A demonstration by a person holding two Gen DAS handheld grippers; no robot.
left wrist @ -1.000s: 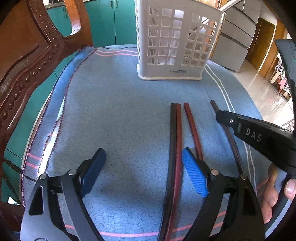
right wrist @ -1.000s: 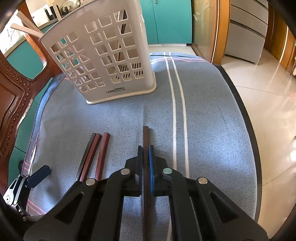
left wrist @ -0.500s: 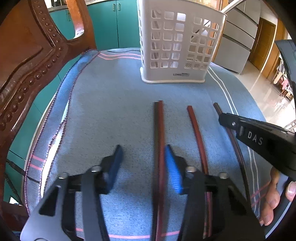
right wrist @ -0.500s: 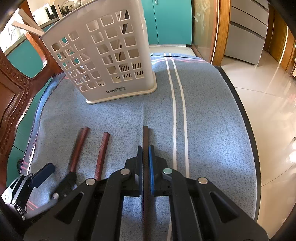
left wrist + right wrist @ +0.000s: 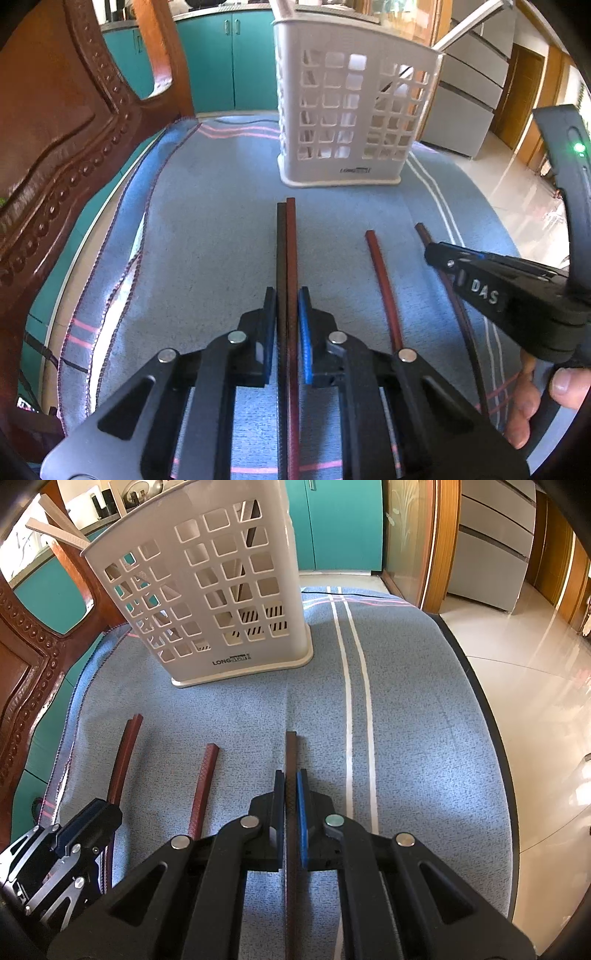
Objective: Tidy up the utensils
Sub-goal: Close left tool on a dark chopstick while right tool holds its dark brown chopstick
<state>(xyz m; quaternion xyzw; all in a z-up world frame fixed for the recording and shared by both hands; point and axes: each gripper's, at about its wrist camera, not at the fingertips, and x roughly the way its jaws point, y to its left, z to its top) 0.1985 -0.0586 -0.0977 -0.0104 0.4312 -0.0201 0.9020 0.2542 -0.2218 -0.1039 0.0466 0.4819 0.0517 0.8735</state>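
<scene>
Two chopsticks point(image 5: 287, 251) (paired) short of basket point(image 5: 351, 110)

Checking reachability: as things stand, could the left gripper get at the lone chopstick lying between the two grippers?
Probably not yet: the left gripper is closing on a chopstick pair. The lone chopstick lies uncovered on the cloth.
</scene>
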